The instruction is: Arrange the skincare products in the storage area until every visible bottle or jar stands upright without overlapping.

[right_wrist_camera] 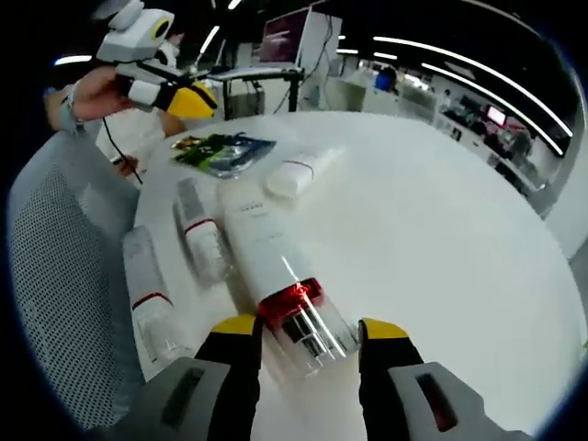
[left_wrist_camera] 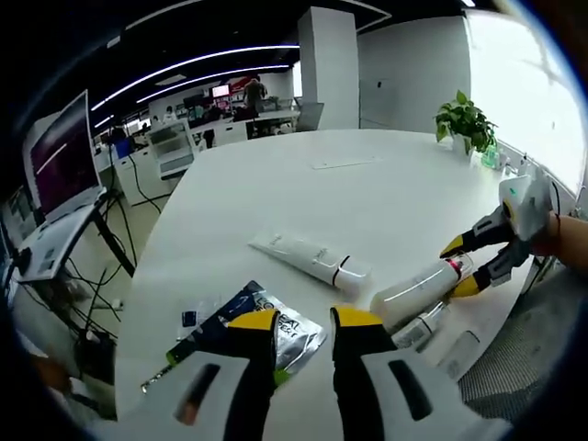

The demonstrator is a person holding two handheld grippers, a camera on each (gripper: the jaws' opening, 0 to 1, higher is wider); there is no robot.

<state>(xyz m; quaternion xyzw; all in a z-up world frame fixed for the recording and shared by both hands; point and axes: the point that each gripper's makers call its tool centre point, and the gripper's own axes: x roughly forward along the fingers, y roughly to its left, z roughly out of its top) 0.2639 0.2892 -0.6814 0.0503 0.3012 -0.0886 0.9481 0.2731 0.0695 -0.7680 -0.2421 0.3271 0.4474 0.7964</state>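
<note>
Yellow-tipped jaws of the right gripper point(right_wrist_camera: 303, 331) stand spread to either side of the clear cap of a large white bottle point(right_wrist_camera: 266, 262), which lies on its side on the white table point(right_wrist_camera: 441, 220). A red band rings the bottle's neck just above the cap. Whether the pads actually touch the cap cannot be told in the right gripper view; in the left gripper view the same gripper point(left_wrist_camera: 459, 266) sits at the bottle's point(left_wrist_camera: 413, 292) cap end with its tips on both sides of it.

Beside the large bottle lie two smaller white containers, also flat: a slim tube point(right_wrist_camera: 204, 234) just next to it and another tube point(right_wrist_camera: 150, 299) nearer the table edge, partly cut off by the rim of the view. Their labels are too blurred to read. A white tube with a broad cap point(right_wrist_camera: 296, 175) lies further off, and past it a dark foil sachet point(right_wrist_camera: 220, 152).

In the left gripper view the left gripper point(left_wrist_camera: 303, 322) hovers with its jaws apart and nothing between them, above the sachet point(left_wrist_camera: 248, 326), whose lower part is hidden behind the jaws. The white tube point(left_wrist_camera: 312, 259) lies flat in the middle of the table. A potted plant point(left_wrist_camera: 467, 121) stands at the far edge. A mesh chair back point(right_wrist_camera: 64, 303) sits beside the table.
</note>
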